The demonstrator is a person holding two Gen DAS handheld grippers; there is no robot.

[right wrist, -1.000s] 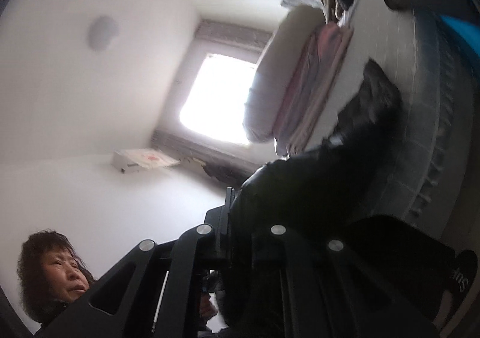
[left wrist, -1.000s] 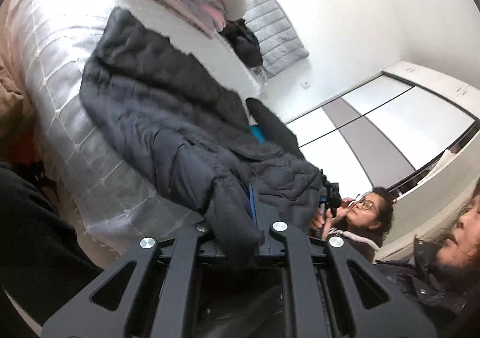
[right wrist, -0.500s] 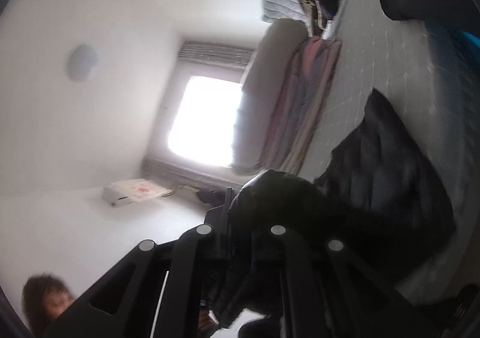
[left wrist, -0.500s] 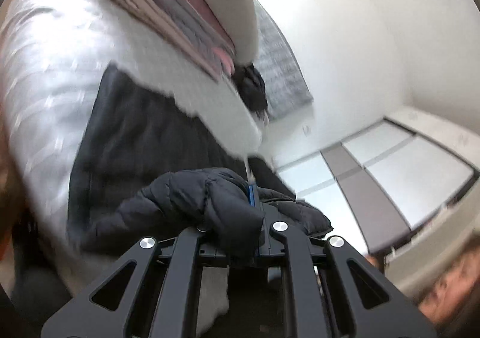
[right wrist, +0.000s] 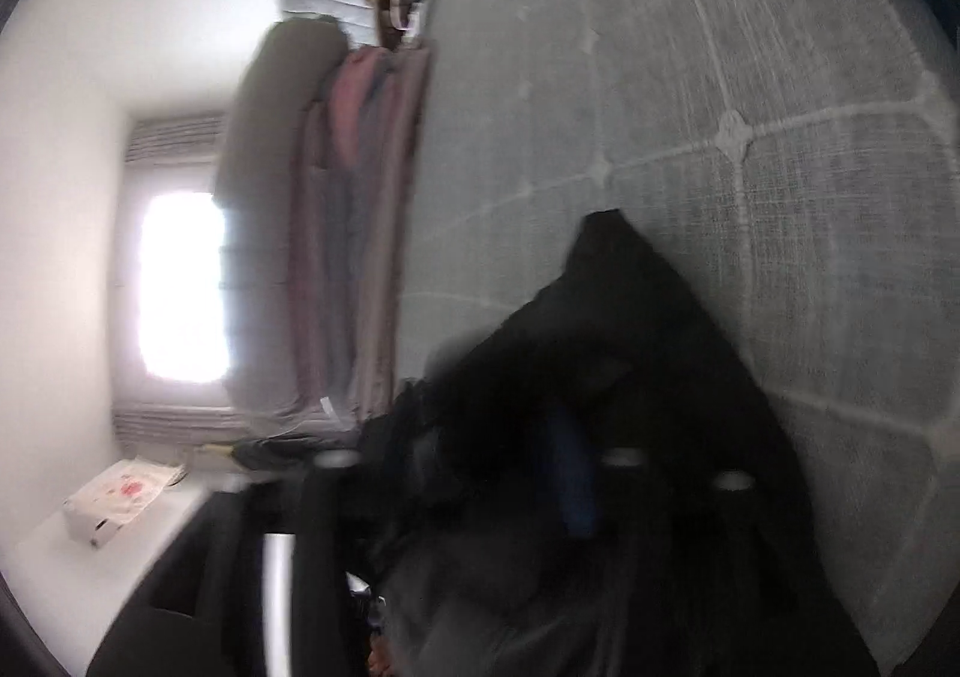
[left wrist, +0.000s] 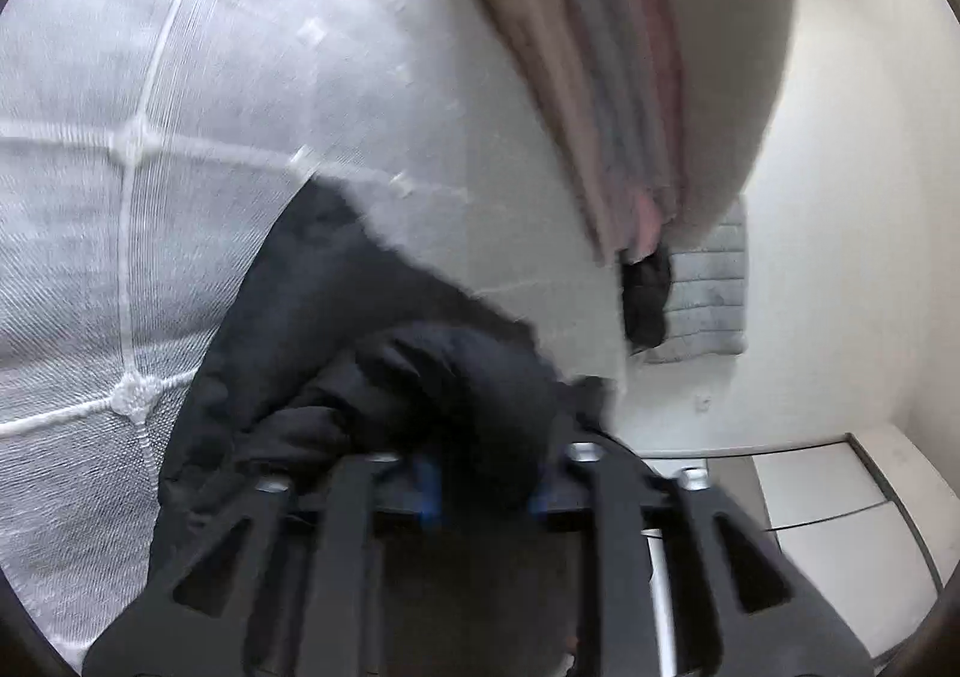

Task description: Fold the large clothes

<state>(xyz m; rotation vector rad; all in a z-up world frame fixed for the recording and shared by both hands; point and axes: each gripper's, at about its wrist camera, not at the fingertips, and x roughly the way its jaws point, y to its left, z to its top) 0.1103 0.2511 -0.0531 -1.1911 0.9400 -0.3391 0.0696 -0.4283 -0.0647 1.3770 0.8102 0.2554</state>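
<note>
Right, left gripper (left wrist: 480,488): jaws clamped on a bunched fold of the black jacket (left wrist: 336,317).
Right gripper (right wrist: 510,473): jaws pinching the same jacket.
Jacket: spread on the quilted bed (left wrist: 120,77), beside stacked bedding (left wrist: 600,47).

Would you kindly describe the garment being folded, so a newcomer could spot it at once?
Start at the pale quilted bedspread covering the bed. Lying on it, nearest both cameras, is a black padded jacket, with bunched fabric gripped in the left tongs. Unlike the pink and grey folded stack beyond, it is dark, puffy and spread loose.
</note>
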